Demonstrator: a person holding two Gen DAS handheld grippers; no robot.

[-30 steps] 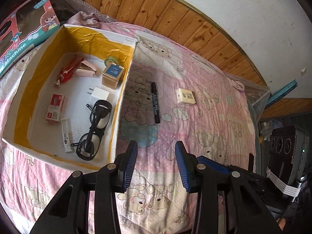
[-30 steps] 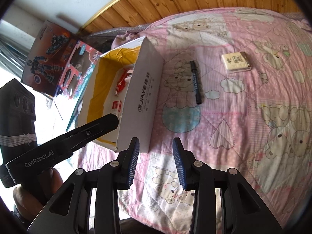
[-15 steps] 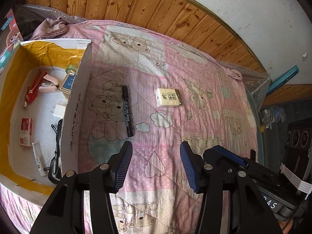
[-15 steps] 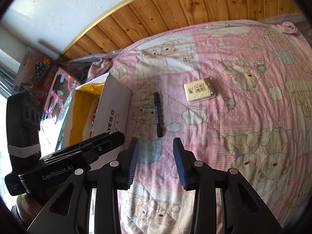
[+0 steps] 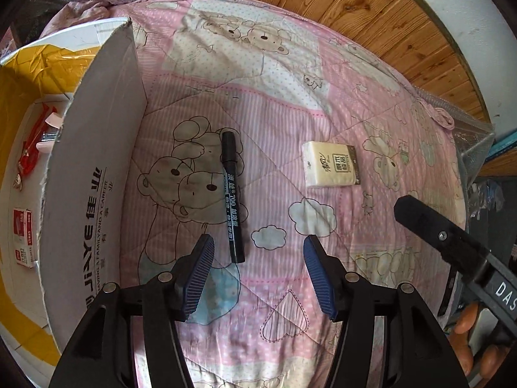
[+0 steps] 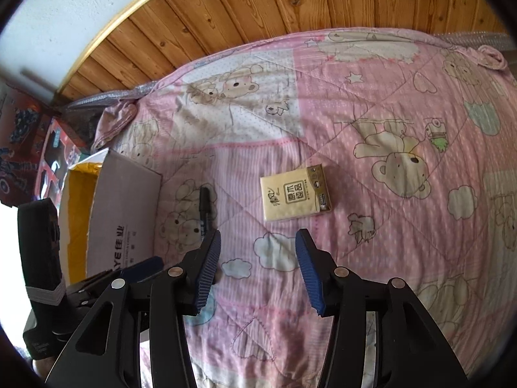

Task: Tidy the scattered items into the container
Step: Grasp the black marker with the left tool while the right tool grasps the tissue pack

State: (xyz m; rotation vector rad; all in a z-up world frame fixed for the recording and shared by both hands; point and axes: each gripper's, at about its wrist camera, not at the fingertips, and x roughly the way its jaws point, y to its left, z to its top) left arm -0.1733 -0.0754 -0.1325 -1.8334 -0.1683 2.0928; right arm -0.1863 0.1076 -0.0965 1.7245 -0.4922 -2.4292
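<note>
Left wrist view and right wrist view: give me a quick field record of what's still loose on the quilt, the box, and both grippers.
loose items: black marker pen; yellow tissue packet
surface: pink bear-print quilt
container: white cardboard box with yellow lining, left of the pen
box contents seen: red clip; small red-and-white carton
left gripper: open, empty, near the pen's lower end
right gripper: open, empty, facing the tissue packet
</note>
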